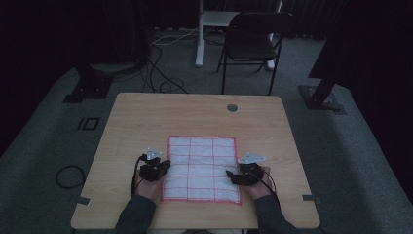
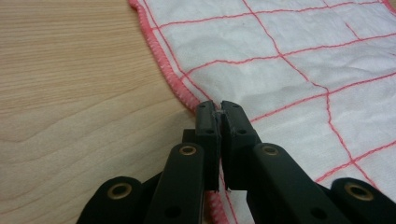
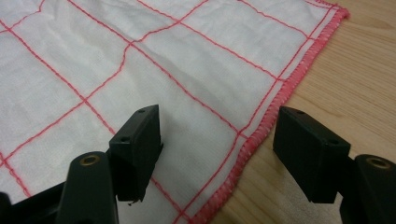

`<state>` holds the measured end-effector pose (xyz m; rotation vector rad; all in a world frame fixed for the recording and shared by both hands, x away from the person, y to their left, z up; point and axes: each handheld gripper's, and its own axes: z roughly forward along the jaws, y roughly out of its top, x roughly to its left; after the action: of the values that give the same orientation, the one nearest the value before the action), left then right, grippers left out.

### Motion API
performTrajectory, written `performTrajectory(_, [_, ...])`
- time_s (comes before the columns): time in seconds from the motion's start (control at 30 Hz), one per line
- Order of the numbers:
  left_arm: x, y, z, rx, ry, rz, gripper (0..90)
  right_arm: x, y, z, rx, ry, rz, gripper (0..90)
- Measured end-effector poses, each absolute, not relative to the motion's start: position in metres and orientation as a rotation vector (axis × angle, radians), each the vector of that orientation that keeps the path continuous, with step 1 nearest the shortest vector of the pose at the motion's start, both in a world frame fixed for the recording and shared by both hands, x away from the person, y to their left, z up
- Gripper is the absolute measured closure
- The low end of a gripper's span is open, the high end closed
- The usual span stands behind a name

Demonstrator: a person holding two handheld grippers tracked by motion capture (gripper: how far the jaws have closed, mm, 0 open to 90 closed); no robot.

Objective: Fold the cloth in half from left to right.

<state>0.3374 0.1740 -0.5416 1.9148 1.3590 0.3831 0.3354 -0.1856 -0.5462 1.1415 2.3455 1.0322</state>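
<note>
A white cloth [image 1: 202, 165] with a red grid and a red hem lies flat on the wooden table [image 1: 146, 117], towards the near edge. My left gripper [image 1: 165, 165] is at the cloth's left edge. In the left gripper view its black jaws [image 2: 219, 109] are pressed together on the red hem [image 2: 159, 51], which runs in between them. My right gripper [image 1: 230, 174] is at the cloth's right edge. Its jaws [image 3: 217, 116] stand wide open, one over the cloth [image 3: 140, 60] and one over bare wood, with the hem [image 3: 275, 98] lying flat between them.
A round cable hole [image 1: 232, 107] sits in the table's far side. Beyond the table stand a dark folding chair [image 1: 253, 44] and a white desk leg [image 1: 199, 39]. Cables lie on the grey floor, with a loop [image 1: 69, 176] at the left.
</note>
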Motion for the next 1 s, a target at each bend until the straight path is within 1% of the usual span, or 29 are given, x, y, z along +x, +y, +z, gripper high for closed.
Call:
performTrajectory(0.4, [0.339, 0.194, -0.540, 1.911, 1.402, 0.412, 87.7, 0.333, -0.184, -0.543, 1.135, 2.346, 1.070, 35.2])
performTrajectory(0.53, [0.340, 0.198, -0.539, 1.891, 1.420, 0.395, 87.8, 0.333, -0.184, -0.542, 1.136, 2.340, 1.079, 36.0])
performTrajectory(0.6, [0.339, 0.197, -0.538, 1.889, 1.412, 0.396, 87.8, 0.333, -0.184, -0.542, 1.133, 2.336, 1.085, 37.9])
performTrajectory(0.63, [0.339, 0.197, -0.537, 1.885, 1.408, 0.396, 87.8, 0.333, -0.184, -0.541, 1.131, 2.334, 1.086, 40.0])
performTrajectory(0.73, [0.339, 0.197, -0.533, 1.875, 1.396, 0.391, 87.8, 0.332, -0.182, -0.539, 1.106, 2.317, 1.099, 49.9])
performTrajectory(0.87, [0.339, 0.196, -0.527, 1.862, 1.377, 0.388, 87.8, 0.329, -0.178, -0.537, 1.060, 2.307, 1.119, 66.5])
performTrajectory(1.0, [0.339, 0.193, -0.521, 1.852, 1.359, 0.385, 87.8, 0.329, -0.172, -0.537, 1.037, 2.321, 1.122, 74.7])
